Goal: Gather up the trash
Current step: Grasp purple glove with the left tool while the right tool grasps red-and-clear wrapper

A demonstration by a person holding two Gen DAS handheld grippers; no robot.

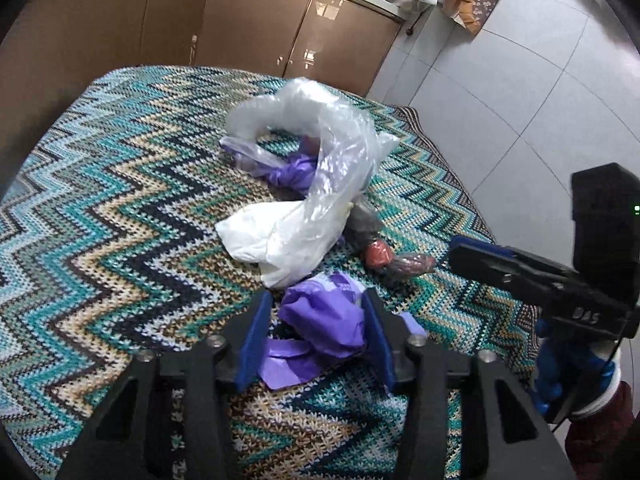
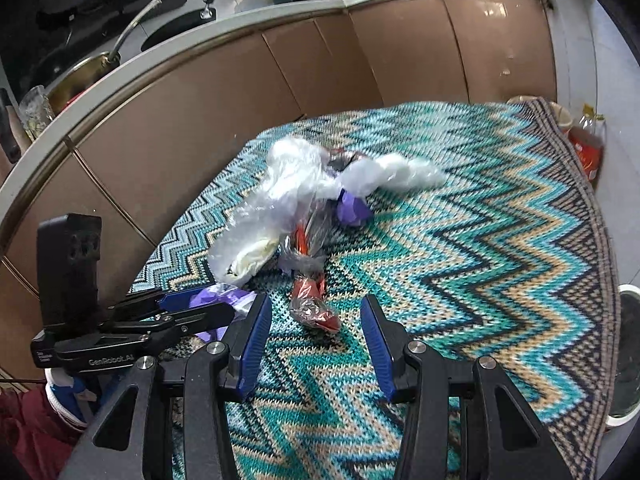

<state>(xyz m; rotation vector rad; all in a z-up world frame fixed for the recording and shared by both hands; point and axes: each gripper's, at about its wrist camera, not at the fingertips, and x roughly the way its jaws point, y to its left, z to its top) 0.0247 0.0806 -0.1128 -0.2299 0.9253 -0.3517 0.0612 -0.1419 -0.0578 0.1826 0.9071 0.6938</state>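
Left wrist view: the left gripper is pinched on a crumpled purple bag on the zigzag tablecloth. The right gripper is spread over a red foil wrapper, untouched.

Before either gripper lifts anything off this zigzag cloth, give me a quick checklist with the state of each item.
1. Purple wad sits between the left gripper fingers: ok.
2. Left pads press firmly on the wad: cannot tell.
3. Right gripper is open: ok.
4. Red foil wrapper lies between the right fingers, not yet pinched: ok.
5. Clear plastic bag lies clear of both grippers: ok.
6. Somewhere to drop the trash is in view: cannot tell.
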